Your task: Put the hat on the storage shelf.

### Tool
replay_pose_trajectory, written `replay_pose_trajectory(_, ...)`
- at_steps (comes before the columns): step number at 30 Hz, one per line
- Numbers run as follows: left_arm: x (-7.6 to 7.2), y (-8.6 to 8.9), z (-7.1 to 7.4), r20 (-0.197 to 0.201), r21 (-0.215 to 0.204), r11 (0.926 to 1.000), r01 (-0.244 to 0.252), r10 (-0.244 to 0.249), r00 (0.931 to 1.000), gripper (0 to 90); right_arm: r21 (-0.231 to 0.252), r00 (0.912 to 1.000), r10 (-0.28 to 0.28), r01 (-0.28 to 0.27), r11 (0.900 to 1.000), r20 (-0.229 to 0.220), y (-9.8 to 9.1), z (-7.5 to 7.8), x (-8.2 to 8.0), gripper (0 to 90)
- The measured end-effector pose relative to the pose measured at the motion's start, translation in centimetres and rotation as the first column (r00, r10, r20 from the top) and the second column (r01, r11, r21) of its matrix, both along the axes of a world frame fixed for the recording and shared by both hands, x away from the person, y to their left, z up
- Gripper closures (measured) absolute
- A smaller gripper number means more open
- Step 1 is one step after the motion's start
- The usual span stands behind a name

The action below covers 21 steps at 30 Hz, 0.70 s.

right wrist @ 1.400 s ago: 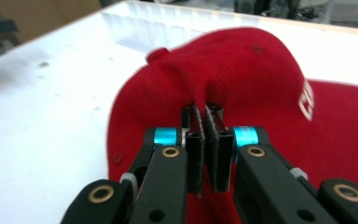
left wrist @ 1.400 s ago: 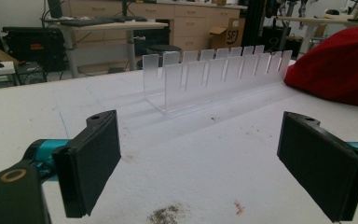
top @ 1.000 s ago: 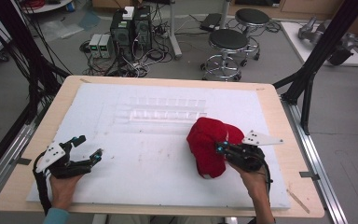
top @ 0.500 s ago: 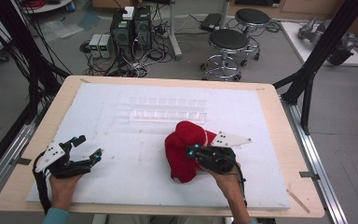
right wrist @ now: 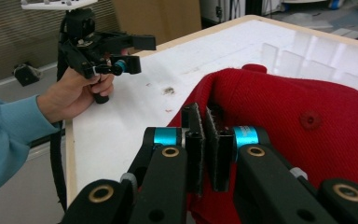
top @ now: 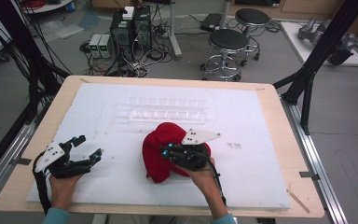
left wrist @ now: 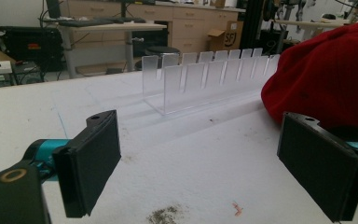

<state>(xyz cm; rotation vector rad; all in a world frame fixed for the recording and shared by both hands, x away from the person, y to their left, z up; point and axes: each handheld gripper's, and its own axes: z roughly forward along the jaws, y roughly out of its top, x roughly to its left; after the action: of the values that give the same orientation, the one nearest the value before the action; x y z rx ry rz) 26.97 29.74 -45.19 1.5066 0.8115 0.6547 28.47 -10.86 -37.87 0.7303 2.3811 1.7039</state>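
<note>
A red cap (top: 161, 151) is seen near the middle of the white foam board (top: 261, 121), slightly toward the near edge, just in front of a clear acrylic slotted rack (top: 168, 109) that lies farther back. The cap is grasped by the right gripper (top: 168, 153): in the right gripper view its two black jaws are pressed together on a fold of the red fabric (right wrist: 279, 107) at the cap's edge, with the rest of the cap spread out to the right of the jaws. The grey three-cornered plate (top: 200, 136) on that gripper is seen above the cap's right side.

The left gripper (top: 86, 149) is held at the near left of the board, well apart from the cap. Its jaws are spread wide and nothing is held between them; in the left gripper view, bare foam is seen between the pads (left wrist: 93, 163), with the rack (left wrist: 205, 77) beyond and the cap (left wrist: 326, 79) at the right. A small dark smudge (left wrist: 165, 214) is marked on the foam near those jaws.
</note>
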Motion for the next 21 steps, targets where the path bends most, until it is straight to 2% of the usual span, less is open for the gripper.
replay_pose_trajectory(8,0.0,0.0,0.0,-0.001,-0.004,1.0,0.0,0.0,1.0,13.6,-0.025,0.9997,0.023,-0.023,0.9994,-0.005,1.3,-0.5,0.4,86.5)
replay_pose_trajectory(13,0.0,0.0,0.0,-0.002,0.0,1.0,0.0,0.0,1.0,13.6,-0.043,0.9985,0.055,-0.055,0.9976,-0.003,1.5,-0.5,0.3,80.0)
replay_pose_trajectory(17,0.0,0.0,0.0,-0.001,0.001,1.0,0.0,0.0,1.0,13.6,-0.004,0.9955,0.092,-0.092,0.9957,0.023,1.3,-0.1,0.0,65.9)
replay_pose_trajectory(19,0.0,0.0,0.0,-0.001,0.002,1.0,-0.001,0.001,1.0,13.6,0.009,0.9951,0.093,-0.093,0.9956,0.035,1.2,0.0,0.0,50.6)
replay_pose_trajectory(21,0.0,0.0,0.0,0.0,0.002,1.0,-0.001,0.001,1.0,13.6,0.012,0.9962,0.083,-0.083,0.9964,0.025,1.0,0.1,0.1,38.2)
